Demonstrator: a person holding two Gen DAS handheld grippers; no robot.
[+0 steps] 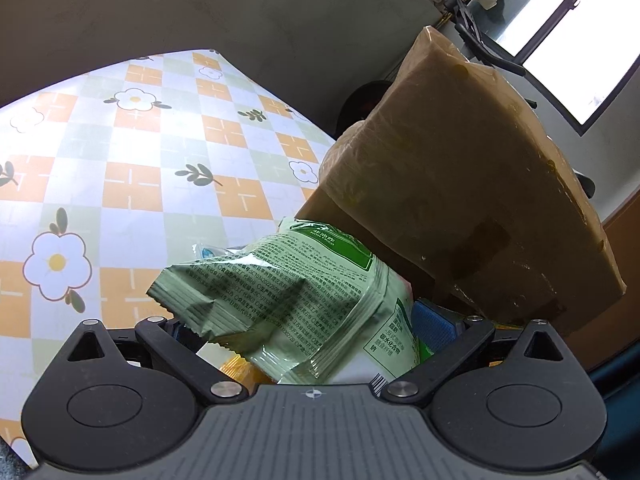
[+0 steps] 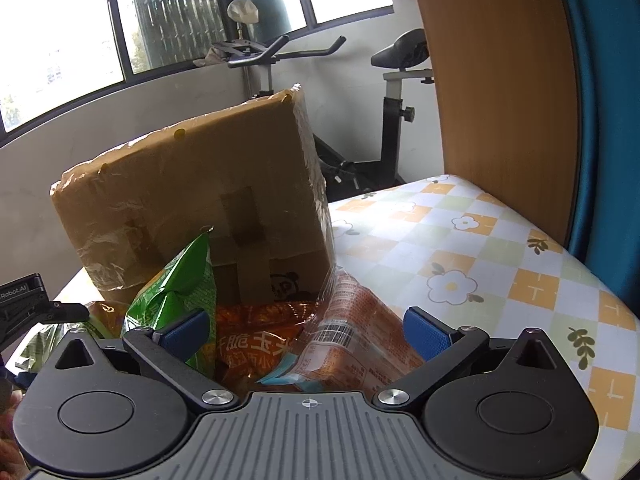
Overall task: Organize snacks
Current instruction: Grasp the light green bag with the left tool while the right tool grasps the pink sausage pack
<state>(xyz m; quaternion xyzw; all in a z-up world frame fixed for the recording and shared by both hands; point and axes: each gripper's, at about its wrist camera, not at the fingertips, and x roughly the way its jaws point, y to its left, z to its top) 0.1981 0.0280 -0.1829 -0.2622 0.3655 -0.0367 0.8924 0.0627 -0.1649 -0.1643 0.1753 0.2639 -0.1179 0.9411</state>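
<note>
In the left wrist view a pale green snack bag point(image 1: 304, 304) lies between my left gripper's point(image 1: 308, 324) spread jaws; only the right blue pad point(image 1: 434, 326) shows, the left is hidden by the bag. A taped cardboard box point(image 1: 460, 200) with its flap raised stands just behind. In the right wrist view my right gripper point(image 2: 306, 330) is open over the box's point(image 2: 192, 200) contents: a bright green bag point(image 2: 176, 288) by the left pad point(image 2: 186, 328), an orange bag point(image 2: 260, 332) in the middle, an orange-brown packet point(image 2: 360, 328) by the right pad point(image 2: 426, 336).
The table point(image 1: 132, 184) has a checked orange and green flowered cloth, also in the right wrist view point(image 2: 500, 264). A wooden chair back point(image 2: 500, 80) stands at the right. An exercise bike point(image 2: 392, 92) and windows are behind. The left gripper's body point(image 2: 24, 300) shows at the left edge.
</note>
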